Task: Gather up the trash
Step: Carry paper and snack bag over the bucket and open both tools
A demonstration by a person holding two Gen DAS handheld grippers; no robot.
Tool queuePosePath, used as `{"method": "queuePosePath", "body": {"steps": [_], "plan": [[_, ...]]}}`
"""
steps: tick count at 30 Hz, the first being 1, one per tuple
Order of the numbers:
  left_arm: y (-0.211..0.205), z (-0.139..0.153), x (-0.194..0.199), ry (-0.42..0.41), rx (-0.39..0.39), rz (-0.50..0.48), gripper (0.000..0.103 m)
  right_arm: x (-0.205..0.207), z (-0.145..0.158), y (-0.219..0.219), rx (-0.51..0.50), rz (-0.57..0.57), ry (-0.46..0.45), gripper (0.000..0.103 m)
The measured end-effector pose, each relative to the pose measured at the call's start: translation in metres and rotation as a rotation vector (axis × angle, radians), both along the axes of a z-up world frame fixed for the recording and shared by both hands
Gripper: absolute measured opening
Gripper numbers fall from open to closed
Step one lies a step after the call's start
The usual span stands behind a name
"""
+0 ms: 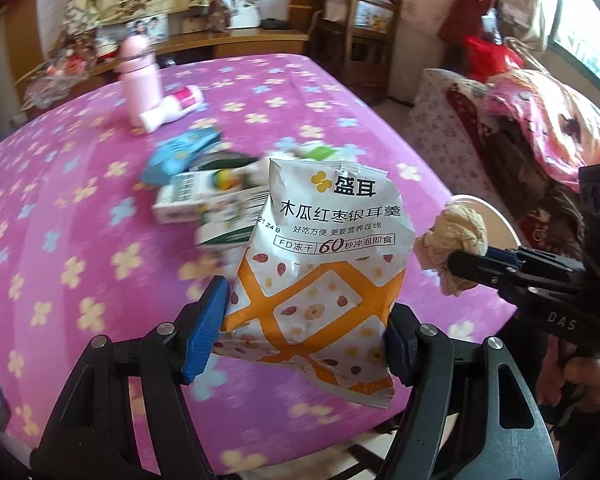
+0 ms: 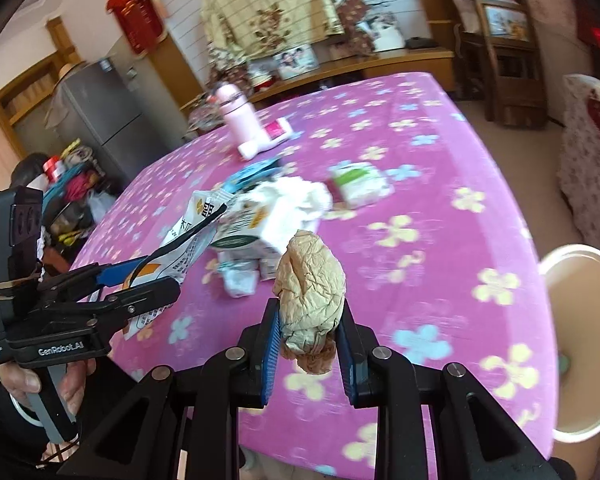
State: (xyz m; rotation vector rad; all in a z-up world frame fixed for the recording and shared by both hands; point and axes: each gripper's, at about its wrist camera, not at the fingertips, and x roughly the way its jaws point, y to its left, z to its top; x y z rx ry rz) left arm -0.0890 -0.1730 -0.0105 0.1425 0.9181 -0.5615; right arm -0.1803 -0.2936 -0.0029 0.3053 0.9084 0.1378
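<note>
My left gripper (image 1: pixel 306 332) is shut on a white and orange snack bag (image 1: pixel 324 256) and holds it above the pink flowered table (image 1: pixel 60 240). It also shows in the right wrist view (image 2: pixel 140 280) with the bag (image 2: pixel 188 236). My right gripper (image 2: pixel 308 332) is shut on a crumpled beige paper ball (image 2: pixel 310 284), held above the table's near edge; the ball also shows in the left wrist view (image 1: pixel 456 236). A white bin (image 2: pixel 580 340) stands beyond the table's right edge.
On the table lie white cartons (image 1: pixel 204 200), a blue packet (image 1: pixel 180 152), a white crumpled tissue (image 2: pixel 296 196), a green and white pack (image 2: pixel 358 180), a pink bottle (image 2: pixel 238 116) and a fallen white bottle (image 2: pixel 266 138). A sofa (image 1: pixel 520 140) is at the right.
</note>
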Motion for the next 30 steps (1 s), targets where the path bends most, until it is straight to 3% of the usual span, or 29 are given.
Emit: {"method": "queuePosePath", "body": {"steps": [10,30], "plan": [[-0.084,-0.005,-0.004,0.02,-0.016,-0.147,0.068,-0.04,0.005,-0.082,-0.011,-0.188,0.003,0.025],[-0.199,-0.025,-0.009,0.089,-0.017,-0.292,0.068,-0.107,-0.001,-0.202,-0.032,-0.479,0.035,0.025]]}}
